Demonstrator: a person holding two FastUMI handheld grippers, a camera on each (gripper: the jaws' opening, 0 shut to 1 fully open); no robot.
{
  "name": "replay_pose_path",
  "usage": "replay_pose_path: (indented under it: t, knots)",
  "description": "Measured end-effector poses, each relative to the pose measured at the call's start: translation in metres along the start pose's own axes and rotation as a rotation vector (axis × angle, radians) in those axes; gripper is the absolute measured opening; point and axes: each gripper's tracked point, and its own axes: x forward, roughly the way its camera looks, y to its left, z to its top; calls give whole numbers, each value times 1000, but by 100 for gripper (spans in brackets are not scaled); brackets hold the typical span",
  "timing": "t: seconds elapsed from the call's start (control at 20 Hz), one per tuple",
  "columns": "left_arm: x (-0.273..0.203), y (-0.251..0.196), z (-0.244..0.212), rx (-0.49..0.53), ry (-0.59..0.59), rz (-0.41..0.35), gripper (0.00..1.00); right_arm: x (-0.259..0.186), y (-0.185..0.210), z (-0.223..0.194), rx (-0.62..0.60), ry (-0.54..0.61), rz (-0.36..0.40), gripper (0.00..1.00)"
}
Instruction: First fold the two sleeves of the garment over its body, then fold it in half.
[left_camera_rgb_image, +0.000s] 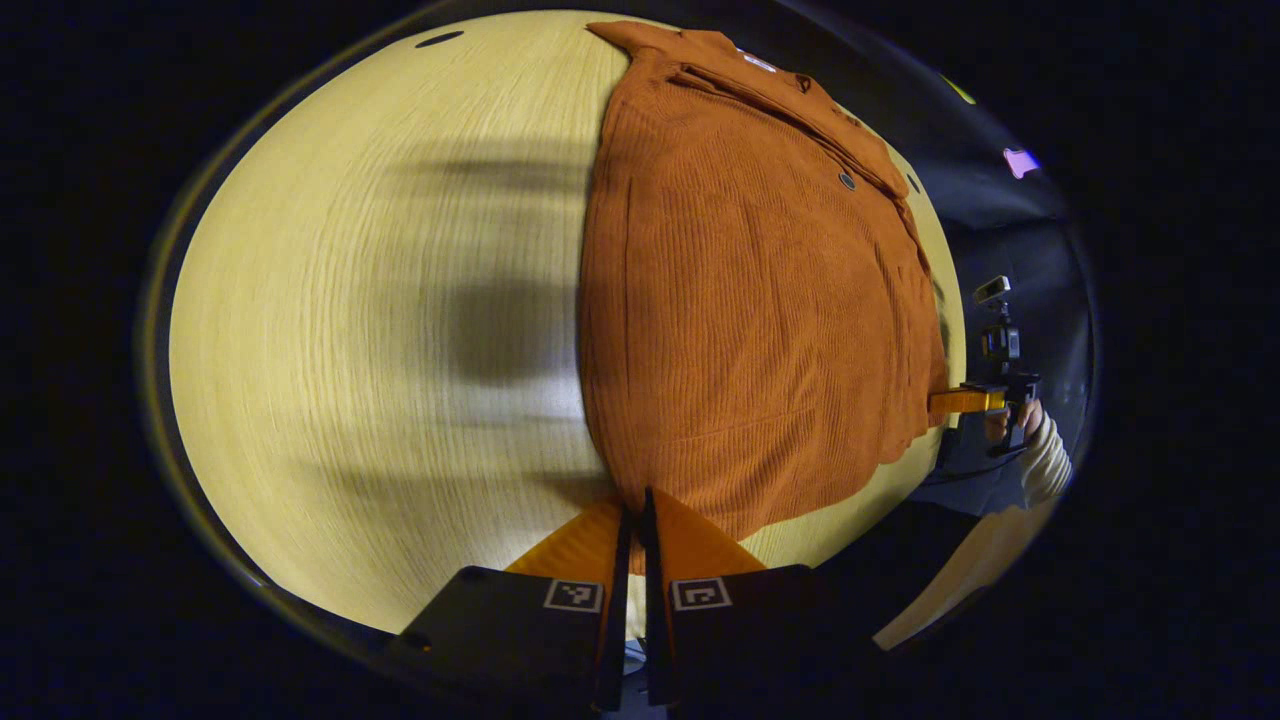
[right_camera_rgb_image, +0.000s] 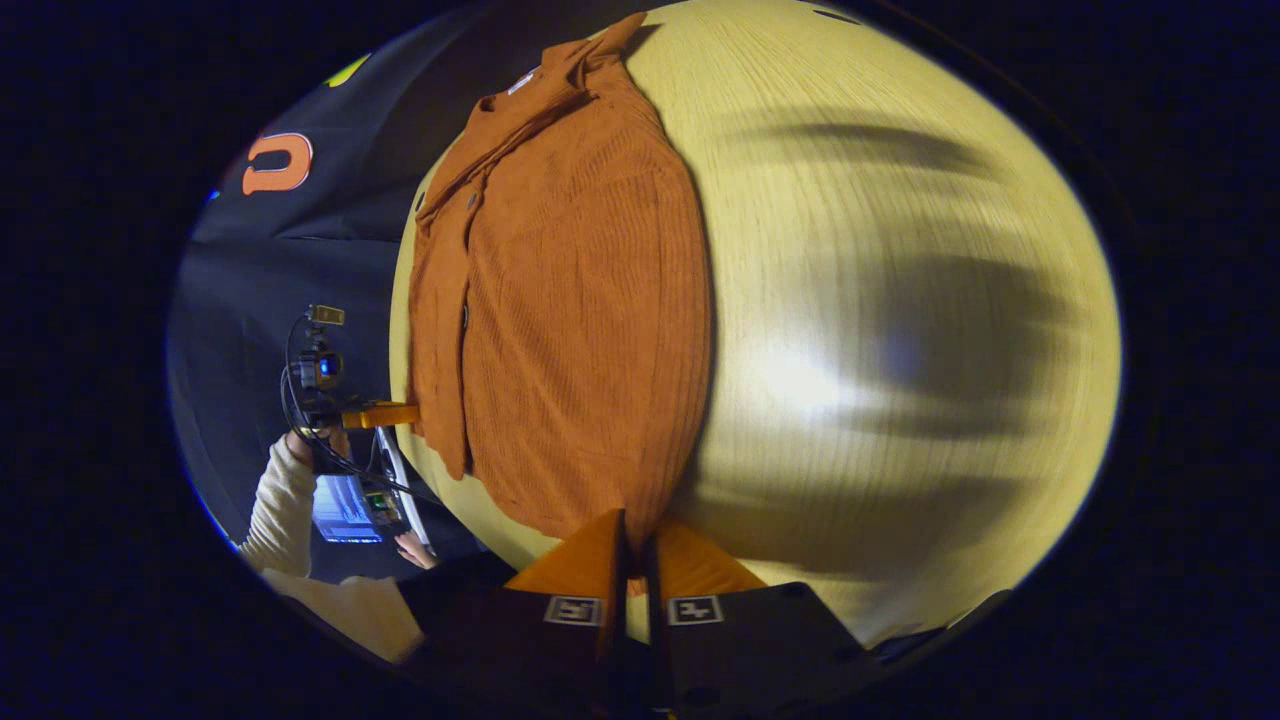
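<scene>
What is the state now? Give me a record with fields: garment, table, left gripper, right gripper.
garment: orange ribbed buttoned shirt, flat on the table, collar at far end, no sleeve spread sideways
table: pale wood
left gripper: fingers closed on one corner of the garment's near hem
right gripper: fingers closed on the hem's other corner

garment (left_camera_rgb_image: 750, 320): rust-orange, ribbed | table (left_camera_rgb_image: 380, 330): pale yellow wood grain | sleeve (left_camera_rgb_image: 1045, 460): cream
</scene>
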Motion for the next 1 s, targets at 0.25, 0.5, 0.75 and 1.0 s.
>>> replay_pose_path:
  t: [0.25, 0.5, 0.75, 1.0]
  knots:
    - [1, -5, -2, -24, -72, 48, 8, 2, 1, 2, 49, -39, 19, 6]
    - [-5, -22, -1, -33, -103, 77, 3, -8, 2, -1, 43, -99, -35, 0]
    - [-46, -68, 20, 11, -202, 31, 3, -50, 43, 10, 3, -196, 65, 0]
    - [-102, -122, 83, 69, -333, -28, 3, -100, 95, 49, -84, -313, 123, 0]
